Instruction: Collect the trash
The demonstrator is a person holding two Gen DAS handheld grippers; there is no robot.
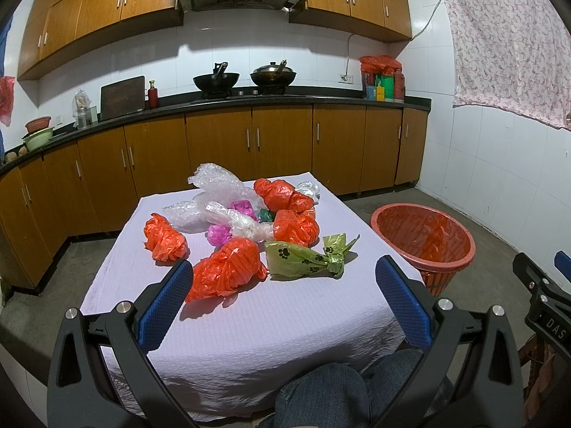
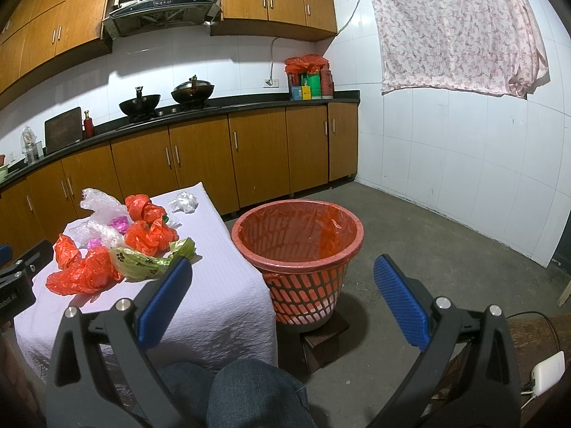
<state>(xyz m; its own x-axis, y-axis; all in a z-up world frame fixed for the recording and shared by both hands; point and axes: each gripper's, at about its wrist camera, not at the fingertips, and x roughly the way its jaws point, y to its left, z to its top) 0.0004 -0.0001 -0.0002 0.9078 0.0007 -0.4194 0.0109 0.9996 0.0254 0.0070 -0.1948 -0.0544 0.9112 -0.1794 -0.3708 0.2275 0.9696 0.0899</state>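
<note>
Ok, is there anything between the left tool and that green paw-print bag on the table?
Nothing visible. The left tool hangs open above the near, bare part of the white cloth-covered table, and the green paw-print plastic bag lies just ahead. A crumpled orange plastic bag sits beside it, to the left, not in front.

- Left hand-held gripper [image 1: 283, 278]: black plastic frame, 2 fingers [image 1: 167, 303] faced with textured blue pads, 4 silver round screw heads.
- Right hand-held gripper [image 2: 282, 278]: same black frame, blue pads, silver screws.
- Knees [image 2: 249, 392] in blue denim jeans.
</note>
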